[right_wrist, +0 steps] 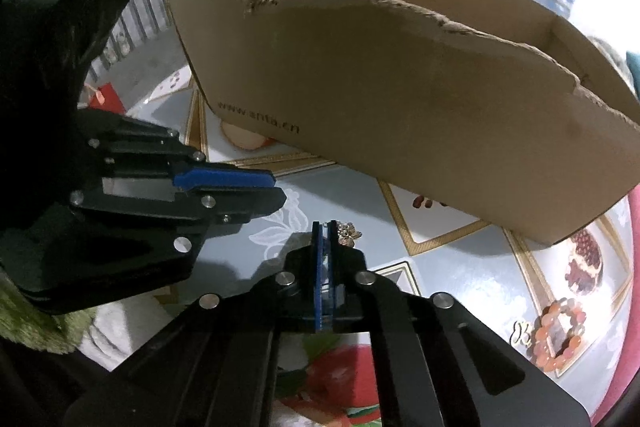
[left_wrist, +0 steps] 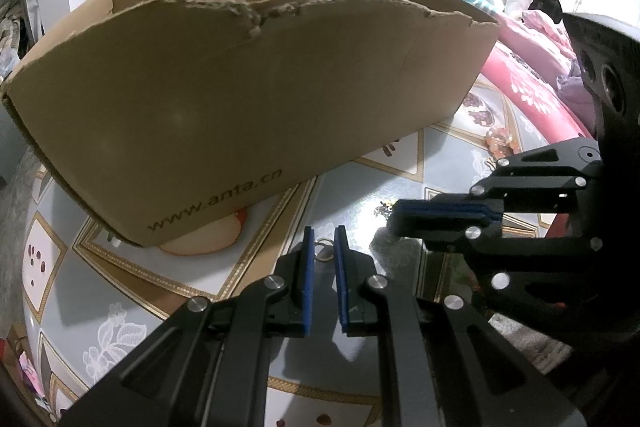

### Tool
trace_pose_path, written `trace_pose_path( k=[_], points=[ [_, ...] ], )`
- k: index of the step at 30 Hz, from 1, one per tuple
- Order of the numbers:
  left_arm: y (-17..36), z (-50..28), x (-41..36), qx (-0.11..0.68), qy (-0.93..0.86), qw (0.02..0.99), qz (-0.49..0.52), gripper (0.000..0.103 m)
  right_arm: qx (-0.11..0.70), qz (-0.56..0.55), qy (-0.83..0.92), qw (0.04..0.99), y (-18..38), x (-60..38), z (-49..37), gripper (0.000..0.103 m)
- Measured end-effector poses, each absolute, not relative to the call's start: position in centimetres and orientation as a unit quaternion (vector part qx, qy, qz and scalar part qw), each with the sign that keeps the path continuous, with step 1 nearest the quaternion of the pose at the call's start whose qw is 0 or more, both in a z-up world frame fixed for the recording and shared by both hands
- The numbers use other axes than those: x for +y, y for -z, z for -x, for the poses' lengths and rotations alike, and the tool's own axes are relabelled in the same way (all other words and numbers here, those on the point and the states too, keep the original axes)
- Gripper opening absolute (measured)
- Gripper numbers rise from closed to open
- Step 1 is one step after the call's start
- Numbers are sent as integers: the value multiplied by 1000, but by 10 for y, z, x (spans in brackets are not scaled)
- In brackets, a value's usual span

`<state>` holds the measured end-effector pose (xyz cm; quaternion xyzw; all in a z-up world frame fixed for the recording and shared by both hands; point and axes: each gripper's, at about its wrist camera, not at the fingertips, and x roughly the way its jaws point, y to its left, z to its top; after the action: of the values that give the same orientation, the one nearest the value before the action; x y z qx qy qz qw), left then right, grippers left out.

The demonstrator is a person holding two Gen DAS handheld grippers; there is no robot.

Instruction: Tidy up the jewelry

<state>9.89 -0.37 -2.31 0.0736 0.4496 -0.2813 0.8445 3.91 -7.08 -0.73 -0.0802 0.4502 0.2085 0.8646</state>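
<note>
The small metal flower ornament (right_wrist: 349, 231) is seen at the tip of the right hand-held gripper (right_wrist: 325, 227), whose pads are nearly shut, seemingly pinching its edge. A thin ring (left_wrist: 323, 250) lies on the surface (left_wrist: 352, 183) just beyond the left hand-held gripper (left_wrist: 324, 239), kept narrow and empty. The cardboard box (right_wrist: 400, 99) stands directly ahead of both.

You see a thin gold ring (left_wrist: 323, 250) lying flat on the patterned tablecloth near the open cardboard box (left_wrist: 248, 99). A small flower-shaped metal charm (right_wrist: 349, 230) sits just right of it. An orange bead bracelet (right_wrist: 560, 335) lies well apart, flat.
</note>
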Motion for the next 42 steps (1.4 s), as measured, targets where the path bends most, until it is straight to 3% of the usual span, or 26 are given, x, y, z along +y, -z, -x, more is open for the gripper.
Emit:
trace_pose_path(
  k=[5, 12, 21, 31, 42],
  points=[
    [24, -99, -2, 449, 280, 845, -73, 9, 457, 54, -205, 864, 9, -81, -39, 15],
    [25, -98, -1, 449, 278, 846, -73, 9, 460, 69, -207, 861, 13, -79, -37, 19],
    [26, -98, -1, 447, 278, 847, -65, 9, 460, 92, -188, 863, 18, -63, -37, 8],
    [25, -97, 2, 446, 279, 849, -58, 9, 455, 77, -184, 868, 10, -72, -32, 8],
    [-25, -70, 18, 378, 301, 874, -53, 9, 353, 56, -176, 917, -66, -109, -11, 8]
  ],
)
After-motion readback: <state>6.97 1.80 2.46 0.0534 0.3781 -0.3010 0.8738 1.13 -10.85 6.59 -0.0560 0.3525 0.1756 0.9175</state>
